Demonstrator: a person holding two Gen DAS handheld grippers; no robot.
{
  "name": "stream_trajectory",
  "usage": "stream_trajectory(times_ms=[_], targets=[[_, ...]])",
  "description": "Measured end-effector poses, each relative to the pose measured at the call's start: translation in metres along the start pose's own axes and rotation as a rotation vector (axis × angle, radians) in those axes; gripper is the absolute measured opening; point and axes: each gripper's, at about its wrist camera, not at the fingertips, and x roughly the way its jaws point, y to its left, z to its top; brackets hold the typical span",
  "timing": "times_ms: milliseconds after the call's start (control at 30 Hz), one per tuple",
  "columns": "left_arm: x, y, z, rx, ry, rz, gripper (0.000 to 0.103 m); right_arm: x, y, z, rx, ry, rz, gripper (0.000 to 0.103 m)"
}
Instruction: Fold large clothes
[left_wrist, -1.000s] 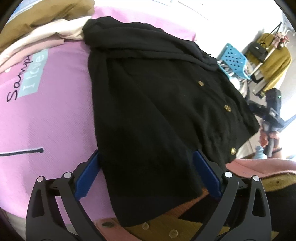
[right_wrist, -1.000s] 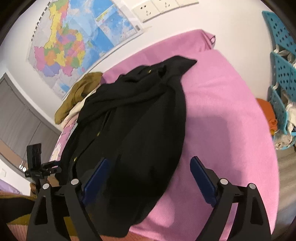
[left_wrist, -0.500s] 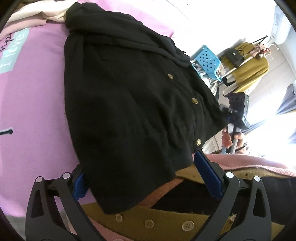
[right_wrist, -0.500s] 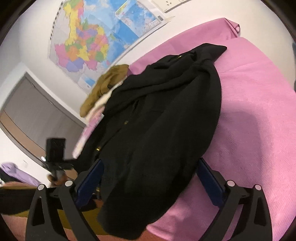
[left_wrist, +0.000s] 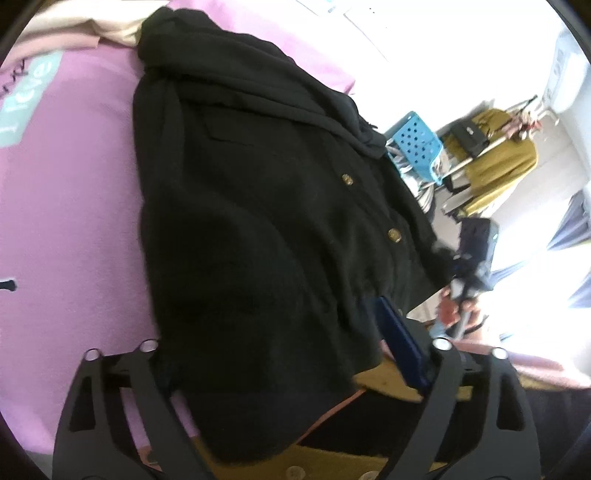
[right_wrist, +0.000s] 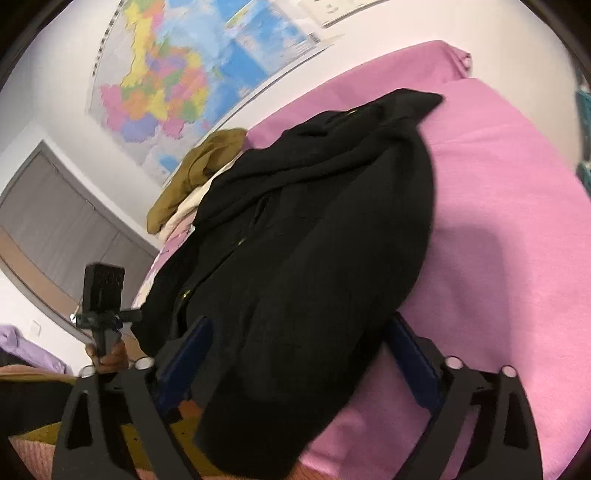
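Observation:
A black cardigan (left_wrist: 258, 221) with gold buttons lies spread on the pink bed cover (left_wrist: 74, 240). My left gripper (left_wrist: 273, 350) straddles its near hem with jaws closing. The fabric fills the gap and hides the left pad, while the right blue pad (left_wrist: 399, 339) sits at the hem's edge. In the right wrist view the same cardigan (right_wrist: 314, 258) bulges between the blue pads (right_wrist: 410, 354) of my right gripper (right_wrist: 299, 354), whose jaws are also closing around the near edge. Each view shows the other gripper held in a hand: the right one (left_wrist: 474, 254), the left one (right_wrist: 101, 306).
A pile of mustard and cream clothes (right_wrist: 199, 173) lies at the bed's far end. A blue perforated basket (left_wrist: 417, 147) and a rack with a mustard coat (left_wrist: 498, 166) stand beside the bed. A map (right_wrist: 177, 74) hangs on the wall. The person's buttoned mustard garment (left_wrist: 332, 465) is just below the grippers.
Both grippers have come in over the cardigan's near hem, so more fabric now sits between their jaws. The left view has swung round, and both pairs of jaws have narrowed slightly.

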Motion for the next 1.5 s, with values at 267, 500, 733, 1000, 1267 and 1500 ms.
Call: stream_trajectory(times_ms=[267,500,733,1000,1267,1500], targets=[[-0.017,0.001,0.003,-0.061,-0.057,-0.01,0.01,-0.02,0.01,0.004,0.069,-0.089,0.165,0.025],[-0.086,-0.036,-0.012,0.052,-0.178,-0.015,0.004,-0.069,0.054,0.003,-0.012,-0.19,0.291,0.008],[-0.073,-0.007,-0.01,-0.035,-0.133,-0.032,0.005,-0.028,0.022,-0.006,0.085,-0.033,0.144,0.055],[-0.021,0.013,-0.021,-0.087,0.031,-0.021,0.046,-0.017,-0.006,-0.019,0.152,-0.017,0.109,0.083],[-0.003,0.012,-0.013,-0.067,0.049,-0.062,0.068,-0.034,-0.006,-0.022,0.164,-0.035,0.057,0.089],[0.005,0.007,-0.01,-0.053,0.044,-0.068,0.061,-0.003,0.006,-0.025,0.13,0.039,0.082,0.093]])
